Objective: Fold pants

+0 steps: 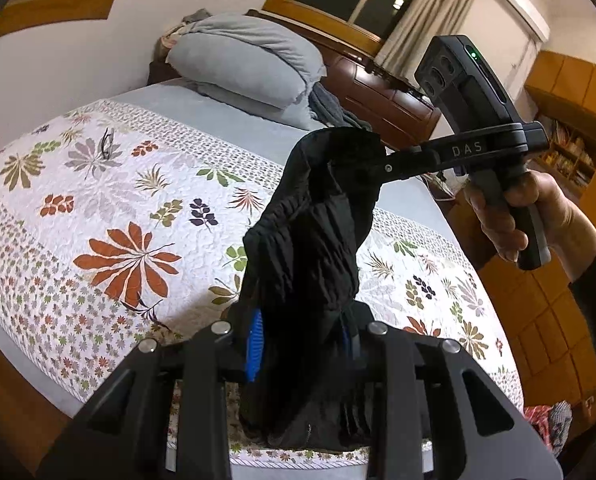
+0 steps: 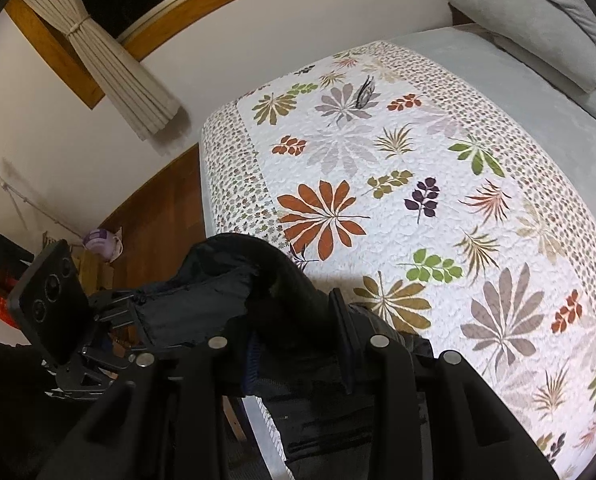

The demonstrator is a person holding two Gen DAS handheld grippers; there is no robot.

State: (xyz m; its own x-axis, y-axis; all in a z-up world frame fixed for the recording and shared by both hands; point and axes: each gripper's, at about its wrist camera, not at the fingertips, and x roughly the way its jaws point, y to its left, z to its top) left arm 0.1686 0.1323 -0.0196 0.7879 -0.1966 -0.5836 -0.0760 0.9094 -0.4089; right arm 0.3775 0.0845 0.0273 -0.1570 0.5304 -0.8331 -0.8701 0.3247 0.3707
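Left wrist view is showing crinkled black pants [image 1: 318,240] hanging in the air above the bed, bunched into a twisted band between both tools. The left gripper [image 1: 302,340] is pinching one end between blue ribbed pads while the right gripper [image 1: 362,160] is clamping the other. Below is lying a quilted leaf-print bedspread [image 1: 109,208], with a soft grey pillow [image 1: 245,60] beyond.

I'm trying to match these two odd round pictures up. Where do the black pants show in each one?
Left wrist view: black pants at centre, stretched from the left gripper up to the right gripper.
Right wrist view: lower centre-left, bunched above the right gripper.
Shared landmark: the large orange leaf on the quilt.
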